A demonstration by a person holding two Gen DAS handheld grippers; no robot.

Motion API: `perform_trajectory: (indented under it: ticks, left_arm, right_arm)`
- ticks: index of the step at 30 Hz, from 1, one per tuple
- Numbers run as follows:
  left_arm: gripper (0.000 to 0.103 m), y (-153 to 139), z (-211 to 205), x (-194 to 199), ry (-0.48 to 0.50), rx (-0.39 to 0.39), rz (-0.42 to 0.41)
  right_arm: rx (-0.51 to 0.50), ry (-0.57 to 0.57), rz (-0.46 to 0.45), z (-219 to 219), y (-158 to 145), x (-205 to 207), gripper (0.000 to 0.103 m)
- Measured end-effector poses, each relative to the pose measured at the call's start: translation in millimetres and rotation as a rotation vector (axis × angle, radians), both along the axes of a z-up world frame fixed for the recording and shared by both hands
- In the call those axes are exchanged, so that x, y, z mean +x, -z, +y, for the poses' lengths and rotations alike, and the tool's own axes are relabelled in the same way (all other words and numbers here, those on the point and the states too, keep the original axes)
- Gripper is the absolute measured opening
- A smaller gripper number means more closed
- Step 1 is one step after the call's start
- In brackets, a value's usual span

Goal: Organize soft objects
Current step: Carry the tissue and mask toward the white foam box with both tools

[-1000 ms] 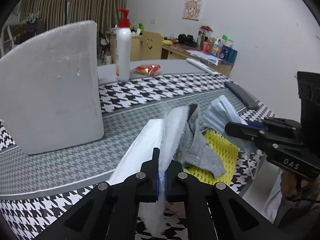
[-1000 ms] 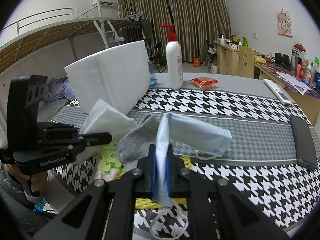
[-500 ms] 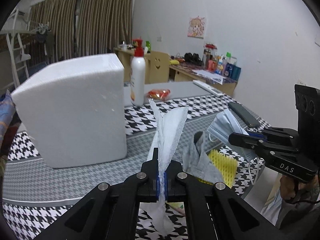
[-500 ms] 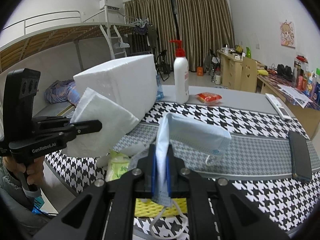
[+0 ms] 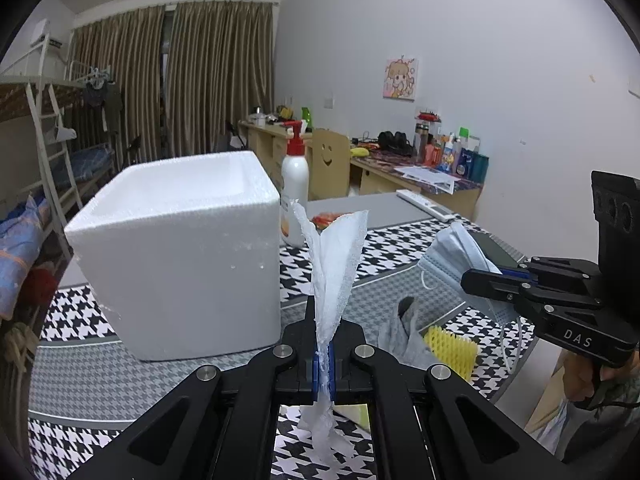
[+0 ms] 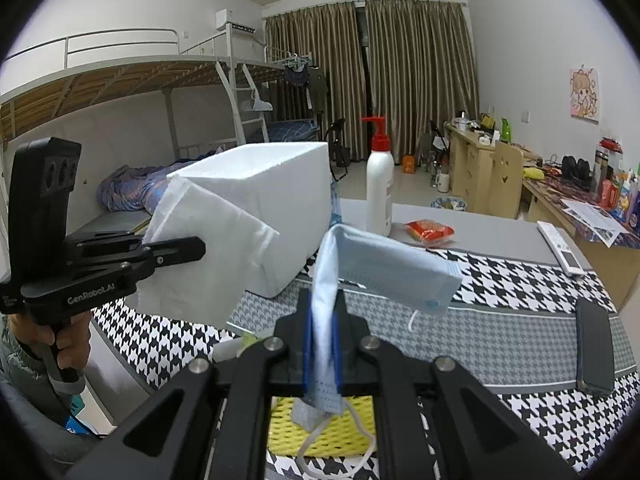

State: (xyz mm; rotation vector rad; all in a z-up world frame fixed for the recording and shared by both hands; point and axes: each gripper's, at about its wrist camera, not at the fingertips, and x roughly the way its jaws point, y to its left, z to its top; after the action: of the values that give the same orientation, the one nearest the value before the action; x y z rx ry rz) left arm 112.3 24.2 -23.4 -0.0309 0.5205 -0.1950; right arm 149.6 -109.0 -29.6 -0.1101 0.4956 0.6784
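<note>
My left gripper (image 5: pixel 325 364) is shut on a white tissue (image 5: pixel 336 268) and holds it up above the table; it also shows in the right wrist view (image 6: pixel 208 256). My right gripper (image 6: pixel 322 360) is shut on a light blue face mask (image 6: pixel 384 268), also lifted; the mask shows in the left wrist view (image 5: pixel 460 264). A white foam box (image 5: pixel 180 256) stands open-topped ahead, left of both grippers. A grey sock (image 5: pixel 404 340) and a yellow sponge (image 5: pixel 450 350) lie on the table below.
A white pump bottle (image 6: pixel 379 188) and a red snack packet (image 6: pixel 429 229) stand behind the box. A black phone (image 6: pixel 594 344) and a white remote (image 6: pixel 562 252) lie at the right. The houndstooth table edge (image 6: pixel 132 348) is near the left.
Both grippers have risen with their items; the tissue and the mask now hang clear of the table, and the foam box's open top has come into view.
</note>
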Motion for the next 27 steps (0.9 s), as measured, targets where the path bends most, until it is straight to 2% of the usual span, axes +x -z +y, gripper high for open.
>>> perform_trajectory:
  ticks: [27]
  left_arm:
    - [0.003,-59.7,25.3,12.9,-0.038,0.015,-0.108]
  right_arm:
    - [0.034,-0.026,-0.089,30.2,-50.9,14.8,0.011]
